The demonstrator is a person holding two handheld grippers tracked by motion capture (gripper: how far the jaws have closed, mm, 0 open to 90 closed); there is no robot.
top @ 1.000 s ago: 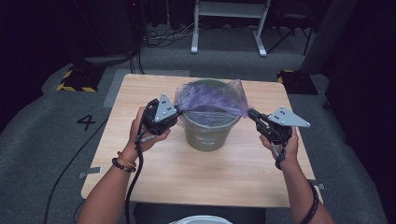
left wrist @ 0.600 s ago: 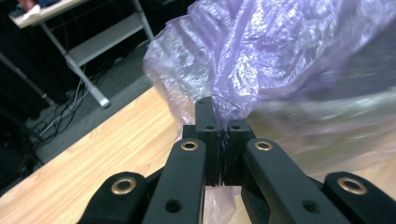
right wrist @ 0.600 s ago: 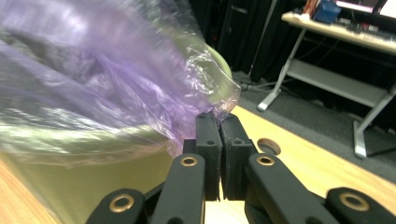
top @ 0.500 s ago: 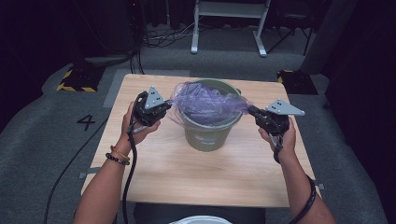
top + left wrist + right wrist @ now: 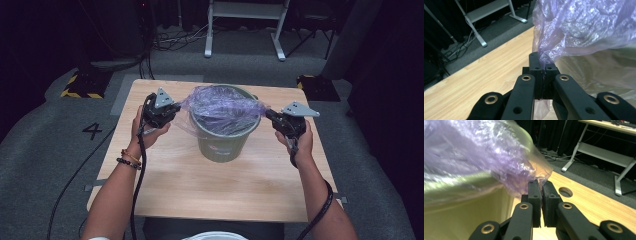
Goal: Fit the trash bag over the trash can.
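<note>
Work in hand: fitting a bin liner over a bucket, approx. halfway by my judgement.

Done so far: the purple bag (image 5: 222, 106) is opened and stretched wide over the mouth of the green bucket (image 5: 222, 142). Each side of its rim is pinched: the left claw (image 5: 174, 108) is closed on the bag edge, w/ the thin film squeezed between its jaws and coming out past the tips (image 5: 544, 65). The right claw (image 5: 270, 116) is also closed on the opposite edge; in the right gripper view the film goes into the narrow slit between the jaws (image 5: 537, 181).

Left to do, as I judge: the bag mouth sits at about rim level but is not yet folded down outside the bucket wall. On the left claw side a flap hangs outside already; on the right claw side it looks only pulled across the rim. Both edges must go lower, then be released, and probably the bag body pushed inside.

Place: the bucket stands on the tabletop (image 5: 200, 190) between the two claws, near to both; the bag spans from one claw to the other, above the bucket opening.

Look of the bag: very thin, see-through, pale violet, much wrinkled and shiny, tight near the claws and puffy in the middle. The bucket is dull green plastic w/ a small label on the front, which I cannot read.
</note>
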